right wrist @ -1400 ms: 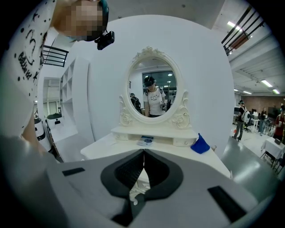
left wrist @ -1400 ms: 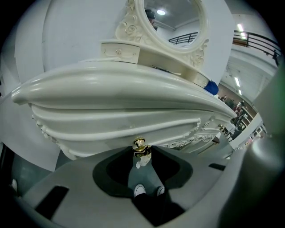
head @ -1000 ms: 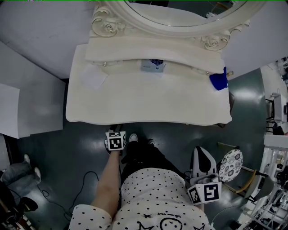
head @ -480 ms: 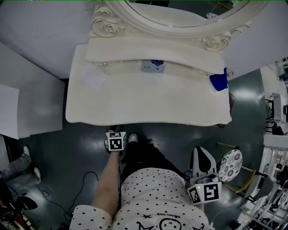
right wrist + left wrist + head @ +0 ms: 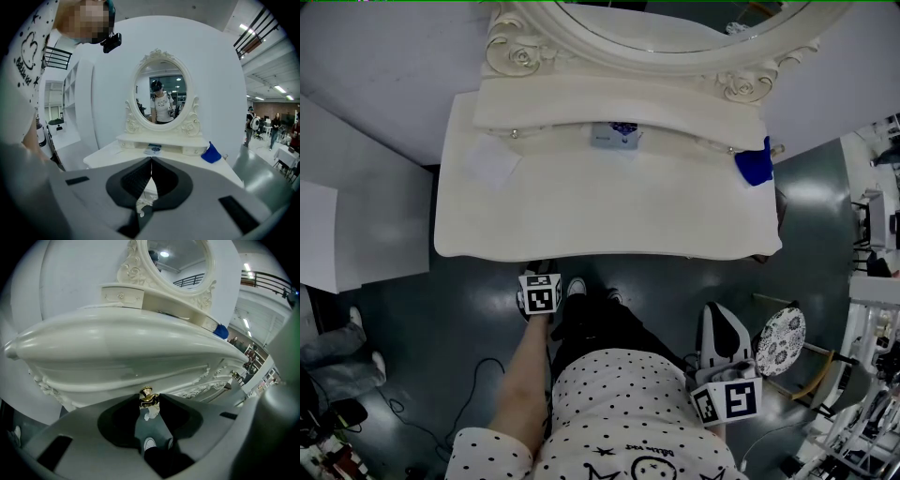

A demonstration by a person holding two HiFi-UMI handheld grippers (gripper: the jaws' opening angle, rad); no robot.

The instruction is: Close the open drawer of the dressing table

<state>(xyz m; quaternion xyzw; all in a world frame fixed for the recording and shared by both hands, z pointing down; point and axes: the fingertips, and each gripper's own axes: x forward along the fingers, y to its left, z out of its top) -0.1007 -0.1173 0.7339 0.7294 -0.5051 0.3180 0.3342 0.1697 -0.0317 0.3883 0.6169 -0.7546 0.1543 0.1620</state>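
Observation:
The cream dressing table (image 5: 609,206) with its oval mirror (image 5: 675,28) fills the top of the head view. My left gripper (image 5: 541,277) reaches under the tabletop's front edge. In the left gripper view its jaws (image 5: 148,401) are closed on the small gold drawer knob (image 5: 147,397), which fills the gap between the tips. From above, no drawer front shows past the tabletop's edge. My right gripper (image 5: 714,319) hangs back at the person's right side, away from the table. Its jaws (image 5: 151,161) are shut with nothing in them.
A blue cloth (image 5: 754,167) lies at the table's right end, a small printed card (image 5: 616,137) under the mirror shelf, and a white paper (image 5: 492,161) at the left. A chair with a patterned seat (image 5: 781,344) stands to the right. White panels (image 5: 356,216) stand to the left.

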